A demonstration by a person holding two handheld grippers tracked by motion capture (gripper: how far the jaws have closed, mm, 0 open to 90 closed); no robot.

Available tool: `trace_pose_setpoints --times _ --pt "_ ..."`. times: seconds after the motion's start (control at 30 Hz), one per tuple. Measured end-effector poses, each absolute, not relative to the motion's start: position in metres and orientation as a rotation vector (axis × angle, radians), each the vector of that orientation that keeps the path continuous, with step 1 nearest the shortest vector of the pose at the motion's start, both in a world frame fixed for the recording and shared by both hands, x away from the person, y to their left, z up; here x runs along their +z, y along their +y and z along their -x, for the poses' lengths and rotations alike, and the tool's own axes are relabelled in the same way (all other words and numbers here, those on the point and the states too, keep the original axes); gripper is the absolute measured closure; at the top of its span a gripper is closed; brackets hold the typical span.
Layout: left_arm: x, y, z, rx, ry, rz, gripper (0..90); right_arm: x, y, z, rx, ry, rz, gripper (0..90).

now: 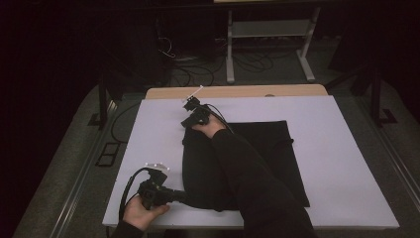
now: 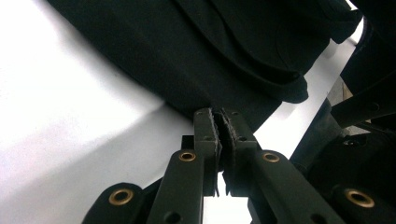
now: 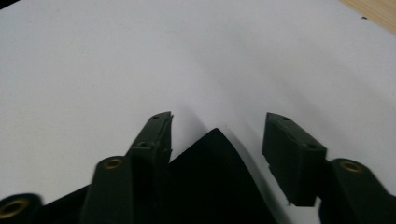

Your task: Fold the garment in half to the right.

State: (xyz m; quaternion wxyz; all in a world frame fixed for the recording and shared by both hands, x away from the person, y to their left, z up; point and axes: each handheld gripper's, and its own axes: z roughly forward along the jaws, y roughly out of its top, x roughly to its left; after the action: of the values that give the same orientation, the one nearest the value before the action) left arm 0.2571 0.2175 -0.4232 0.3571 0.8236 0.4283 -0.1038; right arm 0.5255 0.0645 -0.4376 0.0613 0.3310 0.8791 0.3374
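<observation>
Black garment (image 1: 257, 163) lay spread on the white counter (image 1: 346, 163), mid-counter and slightly toward the near edge, its far-left corner just short of the counter's far-left area. Looked like a fold or straighten job, early stage: cloth mostly flat, no clean fold visible, left side still bunched and curved.

Left claw (image 1: 184, 197) sat at the near-left edge of the counter, closed on the garment's near-left corner; in the left gripper view the claw (image 2: 220, 122) had its pads pinched together with black fabric between them. Left hand (image 1: 142, 214) low, gripper pointing level to the right along the near edge.

Right claw (image 1: 187, 120) was at the garment's far-left corner, right forearm (image 1: 247, 178) stretched diagonally across the cloth. In the right gripper view the claw (image 3: 217, 126) had jaws apart, straddling the pointed corner of fabric, pads not yet pressing on it.

My read: one corner secured, second grasp pending; the lift and fold itself all left to do.
</observation>
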Motion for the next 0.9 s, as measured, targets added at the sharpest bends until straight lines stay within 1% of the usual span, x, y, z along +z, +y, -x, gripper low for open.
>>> trace_pose_setpoints --times 0.17,0.23,0.27,0.3,0.43,0.57,0.9 --pt "-0.423 0.218 -0.257 -0.269 1.104 -2.123 84.2 -0.439 0.064 -0.526 1.004 2.656 -1.006 52.9" --pt "-0.423 0.218 -0.257 -0.268 1.103 -2.123 84.1 -0.439 0.064 -0.527 0.991 2.65 -1.006 54.9" --pt "-0.423 0.218 -0.257 -0.268 1.103 -2.122 84.1 -0.439 0.064 -0.527 0.98 2.642 -1.005 58.1" --pt "-0.423 0.218 -0.257 -0.27 1.105 -2.118 84.1 -0.439 0.064 -0.527 0.979 2.641 -1.014 58.9" --pt "-0.423 0.219 -0.256 -0.272 1.108 -2.112 84.1 -0.44 0.064 -0.527 0.974 2.664 -1.007 73.0" --pt "-0.423 0.219 -0.256 -0.271 1.106 -2.112 84.2 -0.439 0.065 -0.526 0.981 2.673 -0.989 84.2" --pt "-0.422 0.219 -0.256 -0.277 1.099 -2.093 84.2 -0.427 0.06 -0.523 0.987 2.689 -0.964 86.0"
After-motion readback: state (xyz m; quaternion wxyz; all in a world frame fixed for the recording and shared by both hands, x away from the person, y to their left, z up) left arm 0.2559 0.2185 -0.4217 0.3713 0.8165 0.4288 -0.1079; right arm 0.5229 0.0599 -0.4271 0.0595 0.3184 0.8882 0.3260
